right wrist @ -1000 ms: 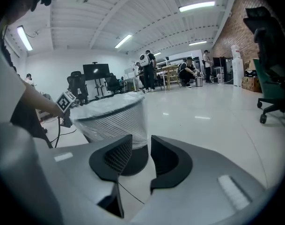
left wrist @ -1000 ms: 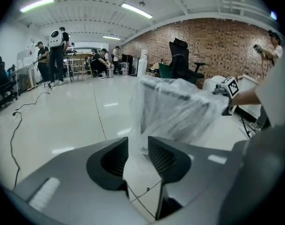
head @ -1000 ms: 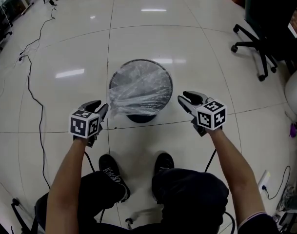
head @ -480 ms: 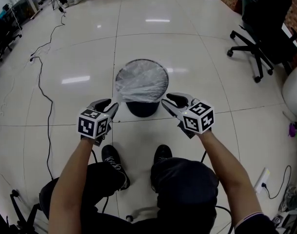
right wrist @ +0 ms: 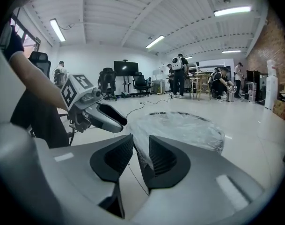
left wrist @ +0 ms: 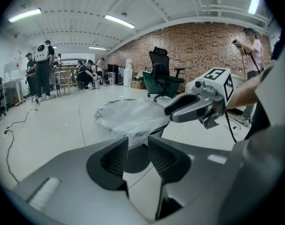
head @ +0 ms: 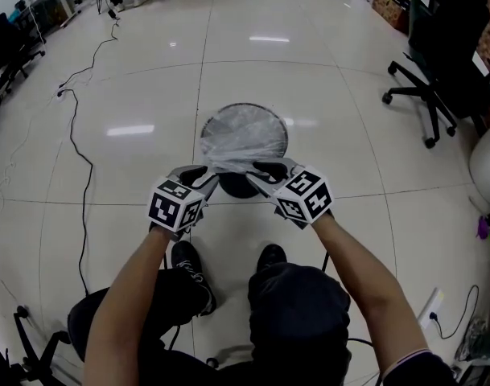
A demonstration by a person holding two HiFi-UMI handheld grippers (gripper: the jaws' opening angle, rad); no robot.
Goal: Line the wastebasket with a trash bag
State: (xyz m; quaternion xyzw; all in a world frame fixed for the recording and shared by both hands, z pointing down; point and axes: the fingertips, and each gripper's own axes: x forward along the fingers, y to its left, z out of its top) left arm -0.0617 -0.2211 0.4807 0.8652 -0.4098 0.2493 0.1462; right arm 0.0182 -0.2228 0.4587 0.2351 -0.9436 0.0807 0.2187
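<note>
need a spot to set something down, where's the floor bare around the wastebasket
Bare floor: left of the wastebasket up to the black cable; right of it up to the office chair. Crowded: its near side, where the stretched trash bag edge and the person's shoes sit.

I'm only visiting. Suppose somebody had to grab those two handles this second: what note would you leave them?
Left gripper: shut on the near edge of the clear plastic trash bag.
Right gripper: jaws have just been closing, also on that edge.
Round black mesh wastebasket: just ahead, bag spread across its mouth.
Done: bag on basket.
Left: probably tuck the near edge over the rim.
</note>
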